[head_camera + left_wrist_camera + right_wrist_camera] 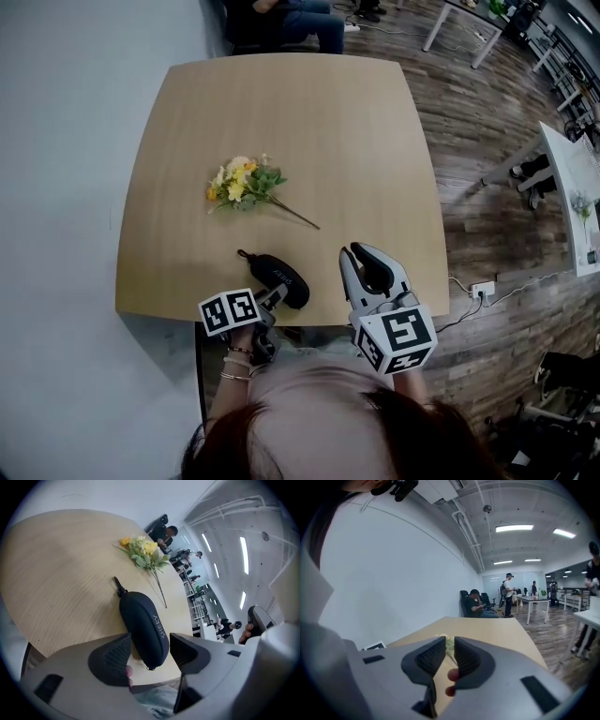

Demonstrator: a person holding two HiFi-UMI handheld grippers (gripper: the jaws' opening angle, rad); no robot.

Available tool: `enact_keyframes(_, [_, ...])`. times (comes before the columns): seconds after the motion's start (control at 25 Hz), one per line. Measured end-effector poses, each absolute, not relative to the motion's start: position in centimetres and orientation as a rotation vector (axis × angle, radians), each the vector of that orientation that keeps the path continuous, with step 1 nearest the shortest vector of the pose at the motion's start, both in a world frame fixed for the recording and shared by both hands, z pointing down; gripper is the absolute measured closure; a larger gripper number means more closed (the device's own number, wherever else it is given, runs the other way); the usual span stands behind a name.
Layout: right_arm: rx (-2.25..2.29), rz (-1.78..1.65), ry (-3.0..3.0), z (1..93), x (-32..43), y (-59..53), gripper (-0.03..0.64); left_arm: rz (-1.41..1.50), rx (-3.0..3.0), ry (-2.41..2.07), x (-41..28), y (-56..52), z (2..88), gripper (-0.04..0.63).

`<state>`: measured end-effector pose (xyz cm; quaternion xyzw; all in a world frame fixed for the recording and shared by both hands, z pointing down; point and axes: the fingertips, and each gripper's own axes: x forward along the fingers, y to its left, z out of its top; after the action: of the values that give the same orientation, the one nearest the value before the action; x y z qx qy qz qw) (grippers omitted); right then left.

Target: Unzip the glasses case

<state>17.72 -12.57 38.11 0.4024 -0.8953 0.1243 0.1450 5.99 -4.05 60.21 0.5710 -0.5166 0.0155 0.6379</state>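
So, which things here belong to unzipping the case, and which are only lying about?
For the job: glasses case, left gripper, right gripper.
Lying about: bunch of flowers, white table at the right.

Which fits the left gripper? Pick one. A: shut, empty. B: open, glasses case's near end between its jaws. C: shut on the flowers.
B: in its own view the left gripper stands with jaws apart, the near end of the glasses case showing between them.
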Motion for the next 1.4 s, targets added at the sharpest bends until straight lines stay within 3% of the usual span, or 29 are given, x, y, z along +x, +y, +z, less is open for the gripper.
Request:
enact_keyframes(0.4, [1.116,0.363,-2.587,38.7,20.1,-14.0,0.555,-0.050,1.194,-1.218,6.4,-5.1,61.9,0.304])
enact_keyframes(1.4, [1.145,0.437,-2.607,39.3,23.9,-15.3,0.557,0.216,1.140,-1.184,9.4,-8.5,63.9,0.293])
